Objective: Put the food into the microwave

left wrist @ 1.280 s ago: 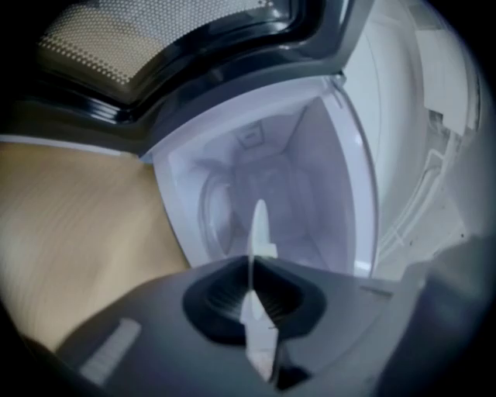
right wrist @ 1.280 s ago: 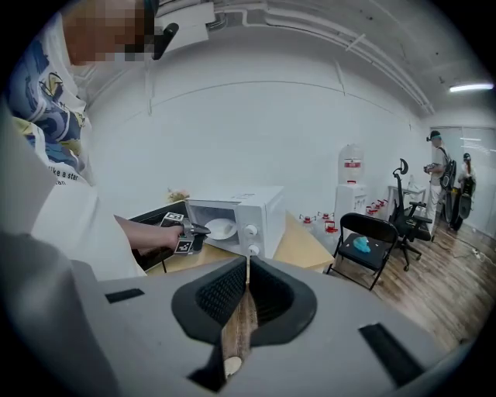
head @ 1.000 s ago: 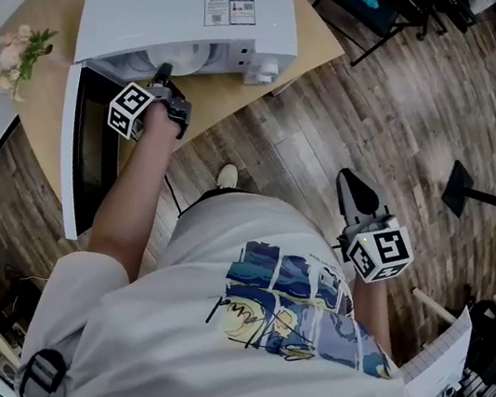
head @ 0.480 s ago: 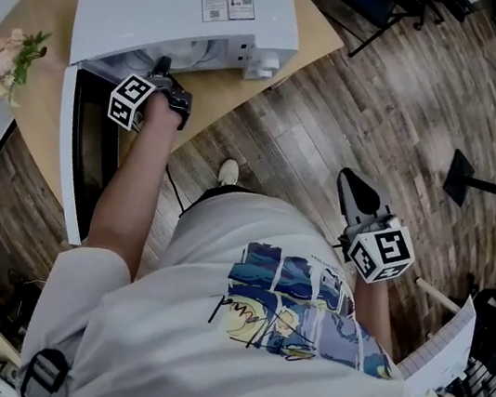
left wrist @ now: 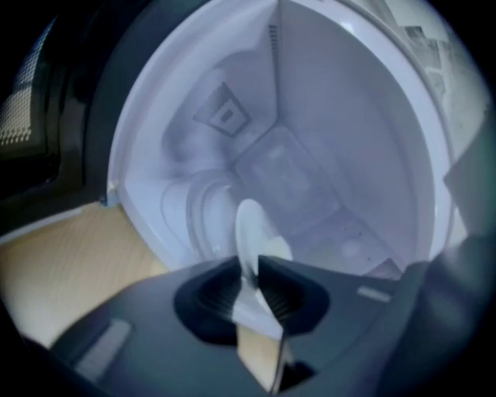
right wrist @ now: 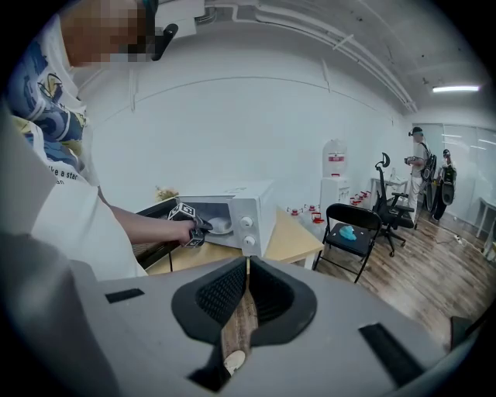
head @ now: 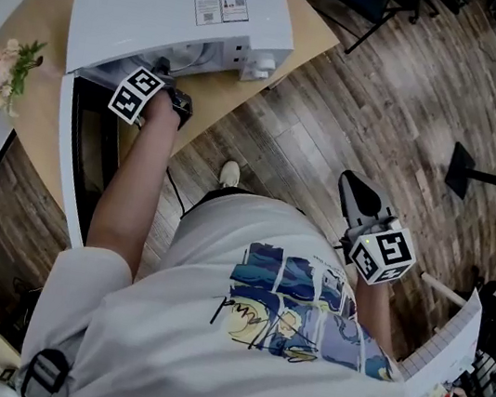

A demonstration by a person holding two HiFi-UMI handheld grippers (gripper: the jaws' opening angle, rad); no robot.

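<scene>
While your left tongs (left wrist: 249, 265) reach into the open microwave (head: 168, 0), their jaws are opening around the rim of the plate (left wrist: 249, 223), which is already inside. The set-down looks nearly done. Next, back straight out and shut the door (head: 87, 147). Your right tongs (right wrist: 247, 267) are clenched on nothing, well away.

- The right gripper (right wrist: 248, 264) has its jaws together, with nothing between them.
- The microwave (right wrist: 249, 217) stands on the surface (right wrist: 291, 239), door open.
- An arm (right wrist: 143, 225) reaches to its mouth.
- A chair (right wrist: 358, 215) stands right of the microwave.
</scene>
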